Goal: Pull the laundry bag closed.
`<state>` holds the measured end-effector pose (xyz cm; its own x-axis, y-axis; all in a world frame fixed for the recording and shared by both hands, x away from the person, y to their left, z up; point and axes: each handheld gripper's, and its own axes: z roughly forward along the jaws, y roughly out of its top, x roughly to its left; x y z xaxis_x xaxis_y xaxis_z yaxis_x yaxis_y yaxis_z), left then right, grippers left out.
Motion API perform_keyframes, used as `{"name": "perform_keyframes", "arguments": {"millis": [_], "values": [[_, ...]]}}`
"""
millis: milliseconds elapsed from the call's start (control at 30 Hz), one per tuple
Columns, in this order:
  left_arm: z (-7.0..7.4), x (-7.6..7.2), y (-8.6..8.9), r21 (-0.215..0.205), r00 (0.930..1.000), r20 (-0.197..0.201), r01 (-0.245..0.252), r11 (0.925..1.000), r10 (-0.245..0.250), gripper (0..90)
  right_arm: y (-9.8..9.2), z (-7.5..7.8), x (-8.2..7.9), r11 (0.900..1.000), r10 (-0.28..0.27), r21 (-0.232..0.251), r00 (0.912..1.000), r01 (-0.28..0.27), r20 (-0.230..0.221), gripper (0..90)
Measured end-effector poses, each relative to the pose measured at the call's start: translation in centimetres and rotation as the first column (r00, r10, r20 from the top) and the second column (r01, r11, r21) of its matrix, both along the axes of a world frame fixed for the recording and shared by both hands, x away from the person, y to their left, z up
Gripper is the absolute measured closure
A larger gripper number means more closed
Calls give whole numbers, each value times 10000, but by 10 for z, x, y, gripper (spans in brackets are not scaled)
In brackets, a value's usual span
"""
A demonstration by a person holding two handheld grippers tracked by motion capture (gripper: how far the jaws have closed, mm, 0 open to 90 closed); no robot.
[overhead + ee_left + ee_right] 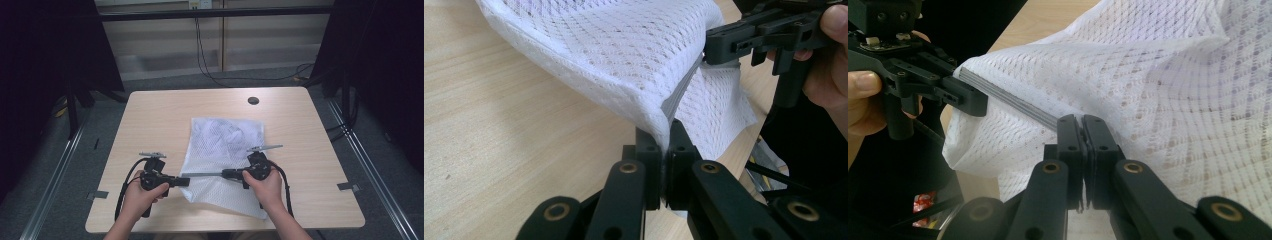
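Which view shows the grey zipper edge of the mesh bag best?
Right gripper view: the grey zipper edge runs taut between both shut grippers. High view shows it as a thin line across the mesh bag. Left gripper view catches a short foreshortened stretch.

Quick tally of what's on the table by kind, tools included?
White mesh laundry bag: 1
Handheld tools: 2, left tool and right tool, both shut on the bag's grey zipper edge
Black round grommet: 1
Total: 4
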<state>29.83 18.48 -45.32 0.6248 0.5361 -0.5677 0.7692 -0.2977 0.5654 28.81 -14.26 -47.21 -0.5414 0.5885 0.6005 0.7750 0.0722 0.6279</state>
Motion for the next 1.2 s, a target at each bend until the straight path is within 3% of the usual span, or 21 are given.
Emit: {"name": "perform_keyframes", "arguments": {"millis": [1200], "values": [[1, 0, 1, 20, 10000, -69, -51, 10000, 51, 877, -5, 1, 0, 10000, -40, -33, 9999, 40, -96, 880]]}}
